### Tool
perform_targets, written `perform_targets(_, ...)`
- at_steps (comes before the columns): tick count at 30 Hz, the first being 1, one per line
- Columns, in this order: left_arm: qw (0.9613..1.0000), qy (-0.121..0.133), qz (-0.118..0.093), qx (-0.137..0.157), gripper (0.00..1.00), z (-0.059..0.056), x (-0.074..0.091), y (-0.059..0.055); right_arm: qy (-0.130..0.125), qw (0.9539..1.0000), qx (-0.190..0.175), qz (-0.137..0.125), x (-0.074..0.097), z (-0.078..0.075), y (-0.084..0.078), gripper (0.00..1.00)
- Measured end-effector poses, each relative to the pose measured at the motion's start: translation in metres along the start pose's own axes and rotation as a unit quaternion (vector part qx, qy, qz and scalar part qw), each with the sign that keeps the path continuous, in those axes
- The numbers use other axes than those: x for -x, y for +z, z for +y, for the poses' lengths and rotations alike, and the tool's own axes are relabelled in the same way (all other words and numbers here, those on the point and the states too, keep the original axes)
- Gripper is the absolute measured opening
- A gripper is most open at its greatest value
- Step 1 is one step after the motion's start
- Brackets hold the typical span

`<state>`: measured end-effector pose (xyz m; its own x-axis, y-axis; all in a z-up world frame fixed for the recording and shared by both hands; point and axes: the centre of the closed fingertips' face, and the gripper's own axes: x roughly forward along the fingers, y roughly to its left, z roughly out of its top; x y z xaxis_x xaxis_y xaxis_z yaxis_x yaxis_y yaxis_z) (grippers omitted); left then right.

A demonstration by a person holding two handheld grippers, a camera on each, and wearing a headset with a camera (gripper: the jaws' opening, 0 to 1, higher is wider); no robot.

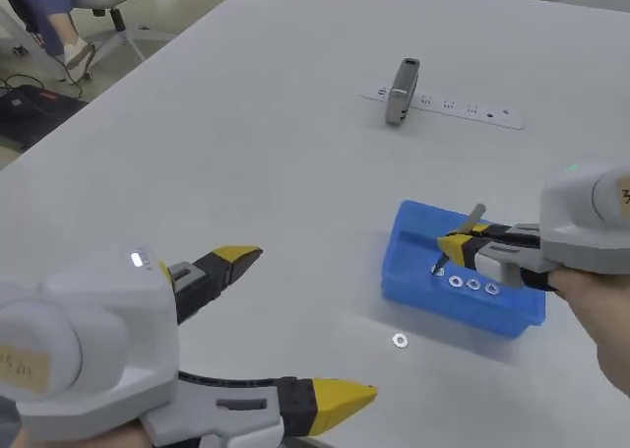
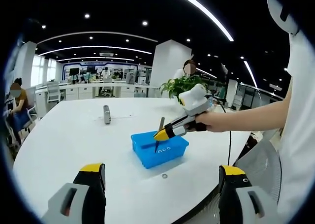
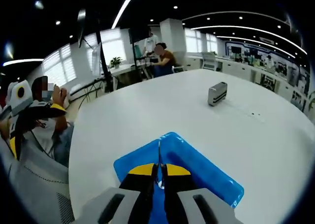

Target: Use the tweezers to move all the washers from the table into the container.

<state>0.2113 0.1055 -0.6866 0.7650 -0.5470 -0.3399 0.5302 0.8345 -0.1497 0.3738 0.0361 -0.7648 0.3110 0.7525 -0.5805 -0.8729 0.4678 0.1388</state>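
A blue container (image 1: 413, 271) sits on the white table (image 1: 246, 153) and holds three washers (image 1: 473, 286) in a row. My right gripper (image 1: 453, 243) hovers over it, shut on the metal tweezers (image 1: 475, 215), whose tips point down into the container near its left end. I cannot tell if the tips hold a washer. One washer (image 1: 400, 341) lies on the table just in front of the container. My left gripper (image 1: 295, 327) stands open at the near left, empty. In the right gripper view, the tweezers (image 3: 159, 155) stick out between shut jaws above the container (image 3: 202, 177).
A grey block (image 1: 402, 92) stands on a flat white strip (image 1: 463, 108) at the far side of the table. Office chairs and a person's legs are off the table's far left corner. People sit at desks in the background.
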Motion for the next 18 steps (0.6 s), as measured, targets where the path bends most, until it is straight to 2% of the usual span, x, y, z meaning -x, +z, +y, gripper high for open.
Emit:
perform_targets(6,1.0,-0.002,0.0,0.001,0.98,0.0,-0.001,0.001,0.007,0.9999,-0.009,0.003,-0.004,0.004,-0.004,0.03)
perform_targets(10,1.0,-0.004,0.002,-0.002,0.98,-0.001,-0.003,0.002,0.008,0.9999,-0.011,-0.004,-0.001,0.006,-0.003,0.03)
perform_targets(15,0.9999,-0.01,0.004,-0.002,0.98,-0.004,-0.006,0.003,0.003,0.9984,-0.024,-0.05,0.015,0.011,0.012,0.03)
perform_targets(18,0.9999,-0.016,0.004,-0.002,0.98,-0.007,-0.01,0.004,-0.001,0.9973,-0.016,-0.072,0.03,0.017,0.023,0.03)
